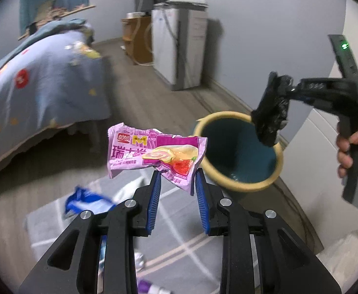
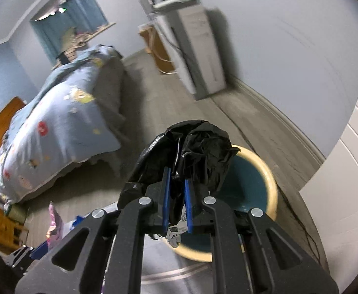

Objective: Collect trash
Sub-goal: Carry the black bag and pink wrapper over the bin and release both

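Note:
My left gripper holds a crumpled pink snack wrapper in the air, its lower corner pinched between the blue pads. Just right of it stands a round bin, teal inside with a cream rim. In the left wrist view a hand holds my right gripper, shut on a crumpled black plastic bag that hangs over the bin's far rim. In the right wrist view the right gripper grips the black bag above the bin. The pink wrapper shows at lower left.
A bed with a blue cover fills the left. A white cabinet and a wooden stand line the far wall. A grey rug carries a blue wrapper and a purple scrap. A white door is at right.

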